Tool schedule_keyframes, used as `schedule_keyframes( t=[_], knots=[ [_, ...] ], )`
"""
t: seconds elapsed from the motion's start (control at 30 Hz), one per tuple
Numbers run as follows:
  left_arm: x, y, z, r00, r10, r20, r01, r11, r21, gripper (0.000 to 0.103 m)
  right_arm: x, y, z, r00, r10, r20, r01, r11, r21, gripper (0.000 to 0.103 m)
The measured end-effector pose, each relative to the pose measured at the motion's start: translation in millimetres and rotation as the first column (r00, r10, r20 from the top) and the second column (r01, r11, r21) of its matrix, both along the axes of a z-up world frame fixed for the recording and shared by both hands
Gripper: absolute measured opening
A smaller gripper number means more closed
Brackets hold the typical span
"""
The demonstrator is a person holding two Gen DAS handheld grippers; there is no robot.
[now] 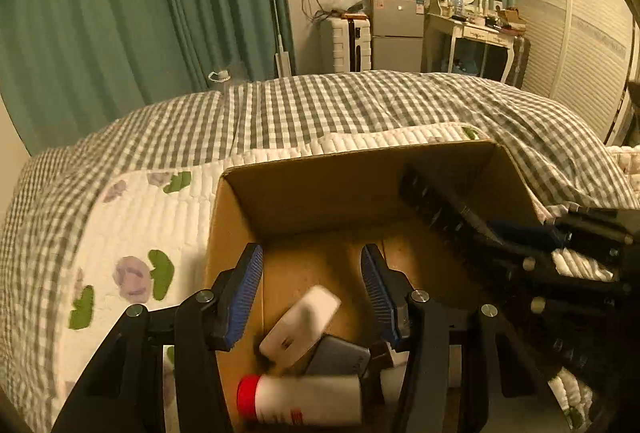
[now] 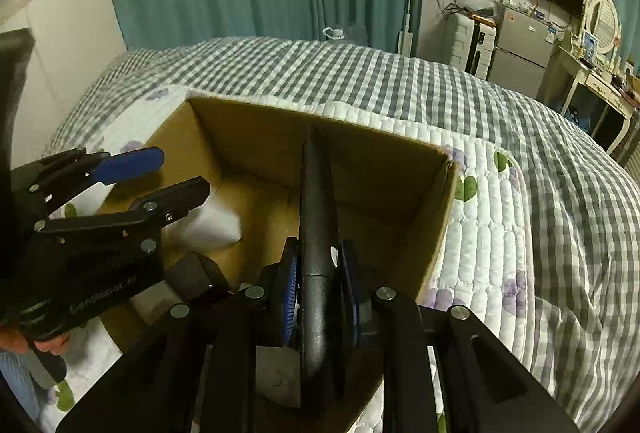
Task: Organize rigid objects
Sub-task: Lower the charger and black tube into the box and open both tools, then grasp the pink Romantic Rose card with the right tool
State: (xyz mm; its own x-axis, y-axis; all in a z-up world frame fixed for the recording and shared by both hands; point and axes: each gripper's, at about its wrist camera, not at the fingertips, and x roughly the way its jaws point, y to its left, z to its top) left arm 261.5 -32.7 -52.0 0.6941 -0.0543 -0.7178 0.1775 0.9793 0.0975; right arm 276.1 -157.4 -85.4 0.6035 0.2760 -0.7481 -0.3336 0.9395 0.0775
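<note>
Cardboard box (image 2: 436, 217) sits open on the quilted bed cover (image 2: 488, 233), and both grippers work over it. Right gripper (image 2: 318, 273) has its blue pads pressed onto a long black comb-like brush (image 2: 316, 201), which runs straight ahead from between the fingers, its far end leaning against the far box wall. In the left wrist view the same brush (image 1: 436, 205) slants down into the right side of the box, toothed edge showing.

Judged step: lowering the brush into the box. To do it well, tip the far end down so the piece lies flat along the right wall, drop low before letting go, and keep clear of the left gripper (image 1: 312, 293), just beside to the left. Its fingers are spread wide, holding nothing, hovering over the box floor.

Box contents, from the left wrist view: between and below the left fingers a white rounded bar (image 1: 300, 325), blurred, rests on a grey flat case (image 1: 340, 357); nearer still a white tube with a red cap (image 1: 296, 399) lies crosswise. Exact identity of these is unclear. Far half of the floor is bare
</note>
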Motion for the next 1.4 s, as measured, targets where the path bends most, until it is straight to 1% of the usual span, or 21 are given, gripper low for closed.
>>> schedule_keyframes(
  t=[0.03,0.1,0.17,0.2,0.23,0.27,0.3,0.33,0.4,0.43,0.5,0.57,0.67,0.7,0.8,0.9,0.97,1.03,1.13,1.27,1.4],
  knots=[
    [-5.0,0.3,4.0,1.000,0.003,-0.001,-0.003,1.000,0.003,0.061,-3.4,-1.9,8.2,1.000,-0.019,0.019,0.019,1.000,-0.003,0.024],
    [-17.4,2.7,12.8,1.000,0.008,-0.009,-0.008,1.000,0.005,0.063,-14.8,-7.7,26.0,0.998,-0.048,0.047,0.049,0.999,-0.002,0.045],
    [-35.6,7.5,24.2,1.000,0.022,-0.013,-0.022,1.000,0.003,0.064,-32.4,-13.9,47.5,0.995,-0.066,0.072,0.066,0.998,0.003,0.047],
    [-45.8,10.5,30.3,1.000,0.026,-0.015,-0.026,1.000,0.000,0.067,-41.1,-15.4,56.5,0.995,-0.067,0.080,0.067,0.998,-0.002,0.047],
    [-55.4,13.6,36.3,0.999,0.032,-0.016,-0.032,0.999,-0.006,0.072,-52.9,-16.9,67.5,0.993,-0.067,0.094,0.069,0.998,-0.012,0.048],
    [-68.3,17.9,43.9,0.999,0.040,-0.010,-0.040,0.999,-0.016,0.073,-63.9,-17.0,76.6,0.992,-0.065,0.107,0.068,0.997,-0.023,0.049],
    [-78.4,21.5,49.2,0.999,0.044,-0.005,-0.044,0.999,-0.024,0.075,-78.9,-17.6,88.3,0.990,-0.059,0.126,0.064,0.997,-0.035,0.055],
    [-89.3,25.3,54.4,0.999,0.046,-0.003,-0.046,0.998,-0.032,0.080,-91.2,-18.4,96.6,0.989,-0.057,0.139,0.063,0.997,-0.044,0.060],
    [-113.5,31.6,62.4,0.998,0.051,-0.029,-0.052,0.998,-0.035,0.083,-122.3,-19.2,113.8,0.986,-0.042,0.160,0.052,0.997,-0.056,0.077],
    [-122.7,34.9,64.8,0.998,0.053,-0.042,-0.055,0.998,-0.039,0.083,-135.5,-19.7,119.3,0.985,-0.035,0.167,0.045,0.997,-0.056,0.079],
    [-144.3,42.8,69.4,0.996,0.067,-0.054,-0.070,0.996,-0.050,0.083,-166.0,-15.7,126.4,0.984,-0.021,0.176,0.031,0.998,-0.055,0.088],
    [-164.3,48.1,71.1,0.996,0.072,-0.051,-0.074,0.996,-0.041,0.083,-190.3,-10.8,126.2,0.986,0.001,0.164,0.011,0.997,-0.073,0.089],
    [-194.7,55.4,66.9,0.995,0.096,-0.037,-0.097,0.995,-0.025,0.083,-221.2,-2.3,113.6,0.989,0.015,0.145,0.001,0.994,-0.107,0.089],
    [-202.3,57.6,63.6,0.994,0.101,-0.040,-0.102,0.994,-0.028,0.083,-229.3,1.1,103.0,0.993,0.021,0.120,-0.008,0.994,-0.107,0.089],
    [-222.4,62.8,45.3,0.993,0.105,-0.061,-0.106,0.994,-0.027,0.083,-242.4,10.3,65.9,0.999,0.040,-0.003,-0.040,0.996,-0.075,0.089],
    [-236.7,65.1,23.7,0.991,0.118,-0.063,-0.119,0.993,-0.015,0.083,-250.7,19.3,27.0,0.996,0.047,-0.072,-0.053,0.995,-0.079,0.089],
    [-243.9,64.9,8.0,0.990,0.122,-0.066,-0.124,0.992,-0.021,0.083,-252.8,29.4,-1.2,0.990,0.050,-0.130,-0.061,0.995,-0.082,0.089],
    [-248.6,65.7,-4.6,0.989,0.131,-0.067,-0.133,0.991,-0.020,0.083,-253.5,38.2,-23.5,0.985,0.053,-0.166,-0.068,0.994,-0.084,0.089],
    [-247.6,64.6,-22.4,0.988,0.136,-0.077,-0.136,0.991,0.003,0.083,-250.1,48.8,-50.1,0.977,0.050,-0.207,-0.076,0.990,-0.118,0.089],
    [-240.8,67.4,-33.6,0.987,0.134,-0.084,-0.134,0.991,0.006,0.083,-239.1,56.3,-75.1,0.960,0.040,-0.277,-0.072,0.991,-0.109,0.089],
    [-234.6,71.1,-41.8,0.985,0.134,-0.105,-0.135,0.991,-0.008,0.083,-227.8,60.5,-94.4,0.949,0.008,-0.315,-0.046,0.993,-0.112,0.092]
  ],
)
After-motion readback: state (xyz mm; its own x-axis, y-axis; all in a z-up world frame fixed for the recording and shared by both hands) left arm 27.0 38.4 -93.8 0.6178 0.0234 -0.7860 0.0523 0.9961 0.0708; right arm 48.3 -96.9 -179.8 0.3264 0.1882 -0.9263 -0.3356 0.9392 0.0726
